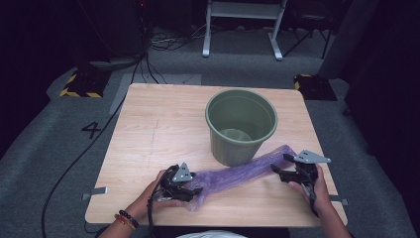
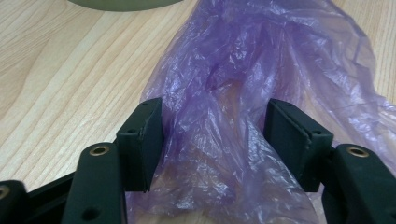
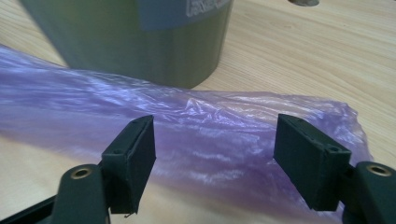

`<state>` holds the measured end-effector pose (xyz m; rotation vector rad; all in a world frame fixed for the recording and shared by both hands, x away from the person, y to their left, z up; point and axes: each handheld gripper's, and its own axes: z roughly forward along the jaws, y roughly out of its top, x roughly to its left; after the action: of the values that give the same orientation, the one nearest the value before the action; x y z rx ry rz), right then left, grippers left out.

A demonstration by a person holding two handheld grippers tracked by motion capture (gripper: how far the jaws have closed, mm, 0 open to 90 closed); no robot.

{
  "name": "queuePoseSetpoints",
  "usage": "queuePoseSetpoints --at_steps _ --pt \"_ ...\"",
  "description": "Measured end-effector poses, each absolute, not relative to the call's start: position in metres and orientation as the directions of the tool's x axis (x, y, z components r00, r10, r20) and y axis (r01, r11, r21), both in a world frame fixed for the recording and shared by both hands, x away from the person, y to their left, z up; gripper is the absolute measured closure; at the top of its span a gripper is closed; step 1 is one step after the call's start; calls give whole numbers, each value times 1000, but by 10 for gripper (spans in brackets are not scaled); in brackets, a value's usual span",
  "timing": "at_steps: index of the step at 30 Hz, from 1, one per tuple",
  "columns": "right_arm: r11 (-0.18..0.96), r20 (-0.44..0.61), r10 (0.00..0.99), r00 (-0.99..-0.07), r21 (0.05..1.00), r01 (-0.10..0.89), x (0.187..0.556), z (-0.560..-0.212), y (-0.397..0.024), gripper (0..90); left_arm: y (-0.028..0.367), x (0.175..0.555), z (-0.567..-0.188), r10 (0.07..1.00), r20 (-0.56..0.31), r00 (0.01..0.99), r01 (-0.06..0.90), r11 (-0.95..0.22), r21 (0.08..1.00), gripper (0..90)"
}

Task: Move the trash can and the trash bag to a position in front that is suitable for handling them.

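On the pale wooden table (image 1: 148,129), beside a round green plastic bucket (image 1: 241,126), the crinkled purple plastic bag (image 1: 237,173) lay stretched, long axis running left to right. Left gripper (image 1: 190,191) and right gripper (image 1: 278,164) stood spread around its ends.

The table (image 1: 163,124) is evenly lit from above while the room around it lies dark. The bag (image 2: 243,93) glints softly ahead of the left gripper (image 2: 212,135), whose near parts blur.

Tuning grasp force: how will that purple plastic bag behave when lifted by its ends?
The purple bag is thin, crinkled film, so probably floppy and very light; its middle would likely sag. The glossy surface may slip between pads.
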<state>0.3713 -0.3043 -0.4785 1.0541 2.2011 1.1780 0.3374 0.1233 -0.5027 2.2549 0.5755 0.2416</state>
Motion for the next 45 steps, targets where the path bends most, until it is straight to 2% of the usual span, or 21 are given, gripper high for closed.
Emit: queuePoseSetpoints --at_steps 10,17,24,29,33,40,45 --pt "382 -39 806 -590 796 469 405 -495 -288 293 116 339 -503 477 -9 879 330 -595 733 342" --pt "401 -76 834 -546 764 506 416 -501 -286 304 102 343 -503 459 -7 889 318 -604 731 329" --pt "396 -74 838 -540 763 510 417 -502 -290 313 95 347 -503 447 -7 895 311 -612 727 309" --pt "401 -80 834 -546 768 500 416 -502 -291 334 92 349 -503 440 -5 898 305 -615 727 284" --pt "417 -119 814 -568 801 430 405 -493 -290 290 92 348 -503 444 -6 896 308 -612 728 285" --pt "362 -141 843 -520 863 353 379 -468 -304 249 92 346 -503 450 -9 893 314 -608 729 288" --pt "341 -115 856 -503 859 383 372 -462 -309 259 92 346 -503 449 -9 893 314 -608 729 289"
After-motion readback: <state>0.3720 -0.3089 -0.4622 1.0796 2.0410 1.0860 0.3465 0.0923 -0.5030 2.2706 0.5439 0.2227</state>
